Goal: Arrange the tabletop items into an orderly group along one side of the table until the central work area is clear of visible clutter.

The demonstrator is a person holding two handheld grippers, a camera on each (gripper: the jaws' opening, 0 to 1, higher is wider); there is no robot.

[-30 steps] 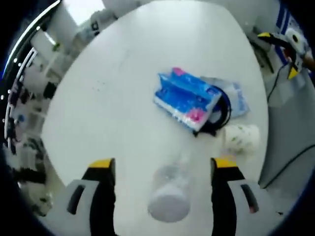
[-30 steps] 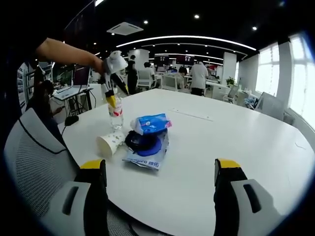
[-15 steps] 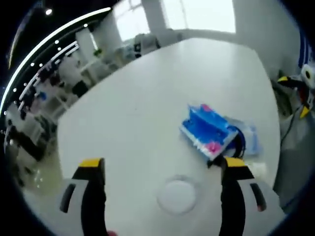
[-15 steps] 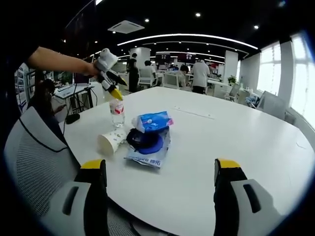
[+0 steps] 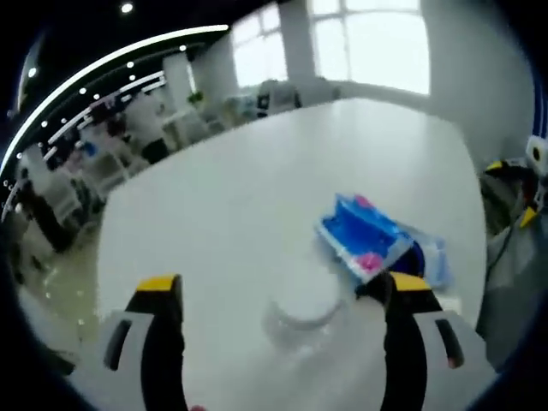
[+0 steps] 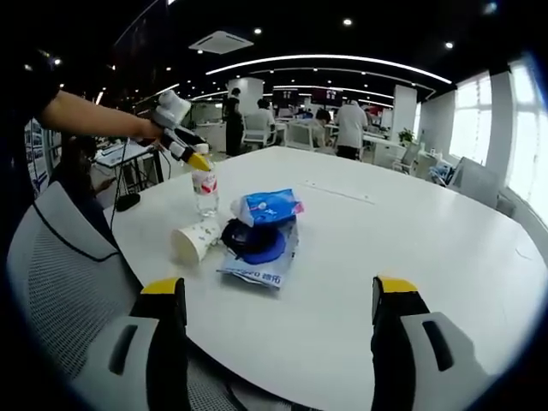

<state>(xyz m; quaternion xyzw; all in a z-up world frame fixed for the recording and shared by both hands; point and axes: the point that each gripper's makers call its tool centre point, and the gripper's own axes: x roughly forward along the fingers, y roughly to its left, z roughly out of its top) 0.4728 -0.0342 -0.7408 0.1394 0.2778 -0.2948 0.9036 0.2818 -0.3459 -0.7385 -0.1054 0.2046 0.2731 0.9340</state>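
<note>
A white table (image 6: 411,231) in an open-plan office is seen with its clutter gathered near one edge: a clear water bottle (image 6: 204,190) stands upright, a paper cup (image 6: 194,241) lies on its side just beside it, and a blue tissue pack (image 6: 268,207) rests on a dark round item (image 6: 253,243) atop a flat plastic packet (image 6: 261,267). The left gripper (image 6: 190,157) is seen in the right gripper view held just above the bottle's cap, jaws pointing down at it; in the left gripper view its jaws (image 5: 282,342) are spread wide, and the bottle (image 5: 295,318) is only a blurred clear shape between and below them. Whether the cap is touched cannot be told. The bottle's long axis is vertical, roughly in line with the left gripper's reach, so the left hand is judged far the nearer for any grasp. The right gripper (image 6: 278,342) is held well back near the table's edge, its jaws parted and empty, the group lying ahead and to its left. The tissue pack (image 5: 361,241) is seen just beyond the bottle.
</note>
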